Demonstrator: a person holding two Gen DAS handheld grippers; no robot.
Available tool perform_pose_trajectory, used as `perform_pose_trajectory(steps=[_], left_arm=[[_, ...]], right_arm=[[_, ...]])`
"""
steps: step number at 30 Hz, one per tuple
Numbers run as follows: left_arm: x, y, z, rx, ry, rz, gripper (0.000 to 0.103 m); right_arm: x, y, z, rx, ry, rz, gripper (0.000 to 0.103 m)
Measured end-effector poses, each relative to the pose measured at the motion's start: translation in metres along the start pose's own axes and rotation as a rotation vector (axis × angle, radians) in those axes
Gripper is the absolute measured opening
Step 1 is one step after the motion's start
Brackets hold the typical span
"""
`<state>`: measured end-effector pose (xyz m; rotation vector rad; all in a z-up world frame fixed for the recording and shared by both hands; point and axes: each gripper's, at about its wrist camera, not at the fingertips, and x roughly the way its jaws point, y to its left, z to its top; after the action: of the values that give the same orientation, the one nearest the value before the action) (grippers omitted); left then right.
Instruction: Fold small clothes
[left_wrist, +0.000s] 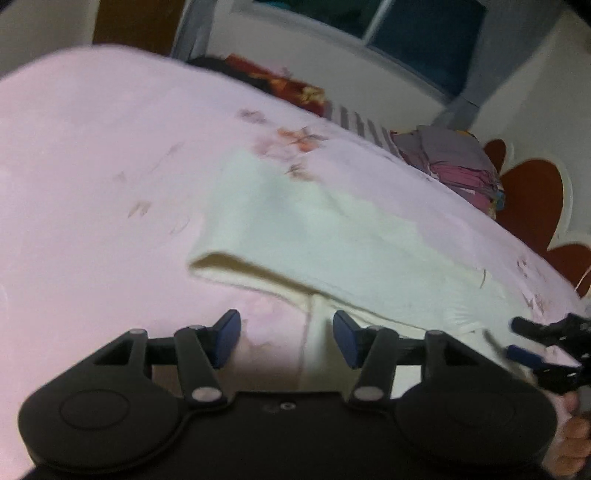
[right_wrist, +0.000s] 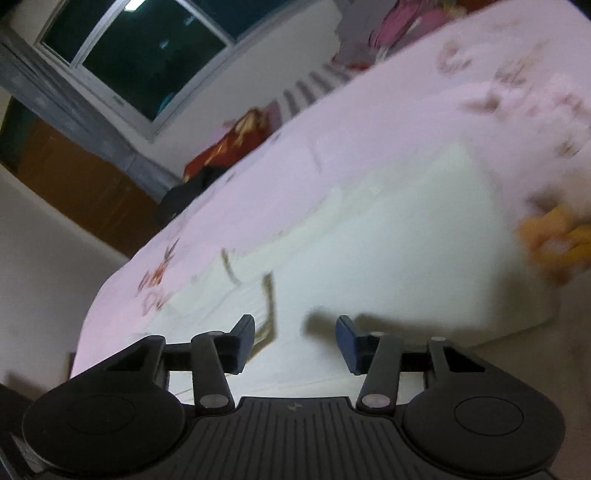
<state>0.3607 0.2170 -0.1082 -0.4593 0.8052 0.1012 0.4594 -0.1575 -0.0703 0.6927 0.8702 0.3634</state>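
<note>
Left wrist: left gripper (left_wrist: 287, 338) jaws apart, empty, over white garment (left_wrist: 332, 229) near edge to pinch; right gripper (right_wrist: 295, 341) likewise

We see the pink bed (left_wrist: 92, 166) lying bare and open to the left of the white garment (left_wrist: 332, 229), with wide room to pass. Along the far edge a stack of folded clothes (left_wrist: 458, 162) and a red-and-dark heap (left_wrist: 280, 81) stand in the way. On the right, the right hand-held gripper (left_wrist: 524, 341) crowds the garment's near corner.
</note>
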Motion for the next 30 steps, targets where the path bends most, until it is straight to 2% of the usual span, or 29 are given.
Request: perform_pose_trajectory(steps=[3, 6, 7, 8, 9, 10, 14, 19, 22, 30], left_arm=[[0.004, 0.002, 0.004, -0.019, 0.003, -0.03, 0.055], [0.012, -0.005, 0.006, 0.033, 0.013, -0.025, 0.056], [0.014, -0.009, 0.006, 0.048, 0.01, -0.02, 0.056], [0.015, -0.01, 0.007, 0.052, 0.008, -0.02, 0.057], [0.016, -0.01, 0.008, 0.044, 0.007, -0.021, 0.057], [0.017, -0.01, 0.007, 0.036, 0.005, -0.025, 0.057], [0.019, -0.013, 0.008, 0.066, 0.01, 0.0, 0.055], [0.023, -0.031, 0.004, 0.196, 0.022, 0.069, 0.055], [0.023, -0.032, 0.003, 0.219, 0.022, 0.075, 0.055], [0.025, -0.03, 0.008, 0.234, 0.041, 0.062, 0.055]], right_arm=[[0.022, 0.006, -0.002, 0.029, 0.042, 0.028, 0.049], [0.036, 0.013, 0.003, 0.032, 0.067, 0.042, 0.049], [0.04, 0.016, 0.004, 0.019, 0.074, 0.037, 0.044], [0.044, 0.02, 0.004, 0.005, 0.081, 0.033, 0.035], [0.049, 0.022, 0.005, -0.003, 0.096, 0.035, 0.01], [0.054, 0.024, 0.004, -0.008, 0.115, 0.035, 0.004], [0.049, 0.029, 0.001, -0.064, 0.075, 0.008, 0.003], [0.008, 0.017, 0.016, -0.066, -0.069, -0.037, 0.003], [-0.021, -0.001, 0.028, -0.066, -0.131, -0.082, 0.003], [-0.054, -0.036, 0.033, -0.064, -0.152, -0.151, 0.003]])
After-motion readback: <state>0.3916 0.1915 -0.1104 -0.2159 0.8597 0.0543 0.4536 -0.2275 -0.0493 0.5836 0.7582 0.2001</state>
